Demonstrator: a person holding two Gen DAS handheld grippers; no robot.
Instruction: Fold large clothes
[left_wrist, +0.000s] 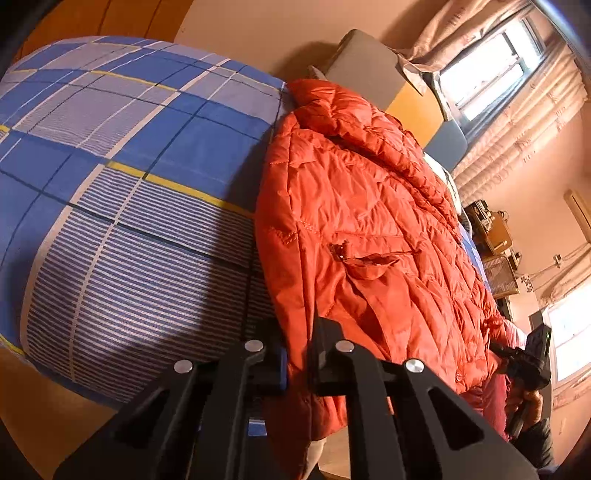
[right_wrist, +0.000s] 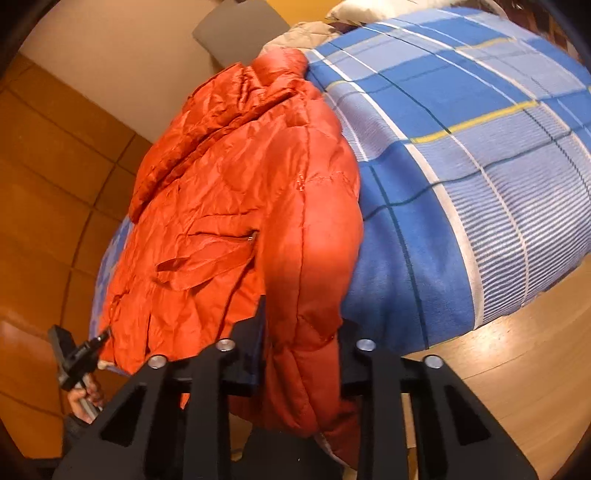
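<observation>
Both grippers, left gripper (left_wrist: 297, 363) and right gripper (right_wrist: 301, 363), I have pinched on the puffy orange quilted jacket's (left_wrist: 369, 229) hem; next, fold upward.

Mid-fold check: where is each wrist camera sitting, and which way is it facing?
Left wrist: on the left gripper, looking down along the orange jacket on the plaid bedding; the right gripper shows far right.
Right wrist: on the right gripper, clamping the jacket's sleeve; the left gripper and a hand show lower left.
Shared: jacket, bedding, each other's gripper.
</observation>
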